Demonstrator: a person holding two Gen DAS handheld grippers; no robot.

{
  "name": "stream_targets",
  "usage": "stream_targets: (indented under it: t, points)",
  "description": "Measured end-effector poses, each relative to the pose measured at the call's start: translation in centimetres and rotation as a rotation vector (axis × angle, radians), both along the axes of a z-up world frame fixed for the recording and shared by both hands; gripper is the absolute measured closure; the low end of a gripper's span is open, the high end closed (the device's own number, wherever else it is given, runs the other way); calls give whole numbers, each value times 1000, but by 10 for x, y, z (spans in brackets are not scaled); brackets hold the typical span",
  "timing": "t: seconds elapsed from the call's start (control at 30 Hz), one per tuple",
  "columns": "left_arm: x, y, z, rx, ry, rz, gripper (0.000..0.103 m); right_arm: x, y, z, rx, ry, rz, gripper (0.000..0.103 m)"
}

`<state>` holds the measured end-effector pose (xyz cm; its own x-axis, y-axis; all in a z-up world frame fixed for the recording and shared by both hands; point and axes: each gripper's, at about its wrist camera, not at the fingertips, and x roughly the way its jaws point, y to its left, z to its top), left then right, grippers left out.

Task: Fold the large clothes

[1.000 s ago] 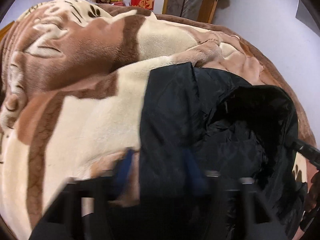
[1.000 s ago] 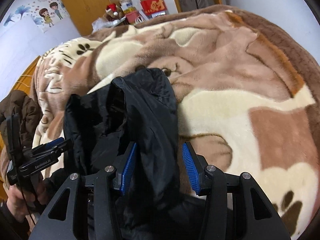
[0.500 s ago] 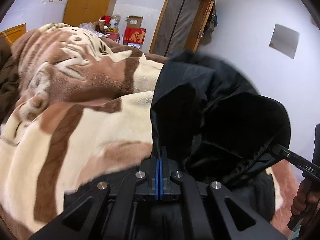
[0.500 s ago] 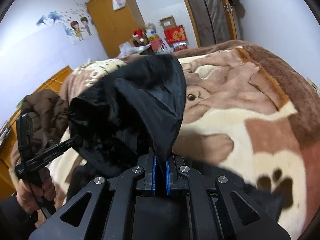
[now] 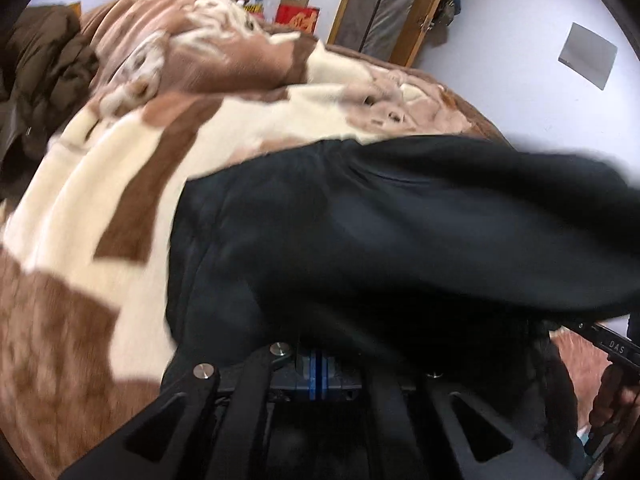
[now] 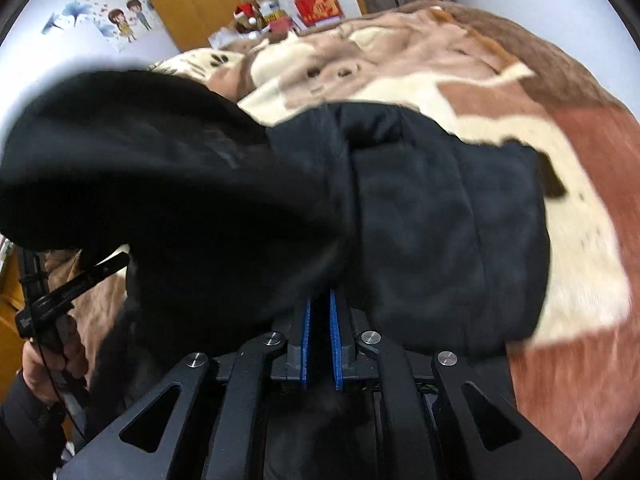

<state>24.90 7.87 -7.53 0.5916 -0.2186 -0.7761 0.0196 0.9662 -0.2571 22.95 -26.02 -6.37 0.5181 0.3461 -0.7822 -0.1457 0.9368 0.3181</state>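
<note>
- Left gripper (image 5: 316, 364): the blue pads are lying pressed together, pinching a fold of the black jacket (image 5: 400, 232) that is rising directly ahead of the fingertips.
- Right gripper (image 6: 320, 320): the blue pads are sitting nearly together, clamping black cloth (image 6: 280, 200) in the narrow gap between them.
- The jacket is hanging bunched above and beyond both sets of fingers, over the brown-and-cream blanket (image 5: 100, 200).
- The picture is blurring with motion.

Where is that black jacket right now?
The black jacket fills both views, pinched in both tongs, on the brown-and-cream blanket.
</note>
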Motion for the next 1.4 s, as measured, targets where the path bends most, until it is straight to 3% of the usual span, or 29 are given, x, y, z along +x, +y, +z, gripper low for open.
stream_targets:
  t: [0.1, 0.23, 0.33, 0.47, 0.63, 0.77, 0.93, 1.03, 1.13, 1.27, 1.4]
  points:
    - [-21, 13, -1, 9, 27, 20, 102, -9, -12, 6, 7, -5, -15, 70]
    - [-39, 27, 15, 6, 6, 57, 102, -6, -13, 32, 12, -71, -33, 69]
    - [-32, 20, 35, -23, -51, 44, 102, 7, 2, 48, 32, -118, -3, 68]
    - [-8, -13, 45, -44, -93, -39, 101, 31, 40, 39, 29, -106, 55, 68]
    - [7, -67, -10, -43, 32, -162, 101, 38, 61, -20, -33, 17, 80, 68]
    - [2, -95, -56, -53, 110, -196, 101, 40, 51, -44, -42, 33, 69, 68]
    - [9, -108, -64, -54, 121, -195, 101, 44, 47, -51, -75, 39, 61, 70]
    - [8, -101, -55, -73, 138, -203, 101, 36, 45, -38, -67, 54, 50, 70]
    - [1, -89, -40, -79, 136, -221, 101, 21, 39, -17, -47, 15, 45, 69]
    - [-10, -69, 1, -72, 36, -223, 101, 19, 29, 13, -43, -81, 21, 68]
    - [18, -41, 31, -24, -59, -136, 100, 45, 27, 18, -58, -110, -17, 68]
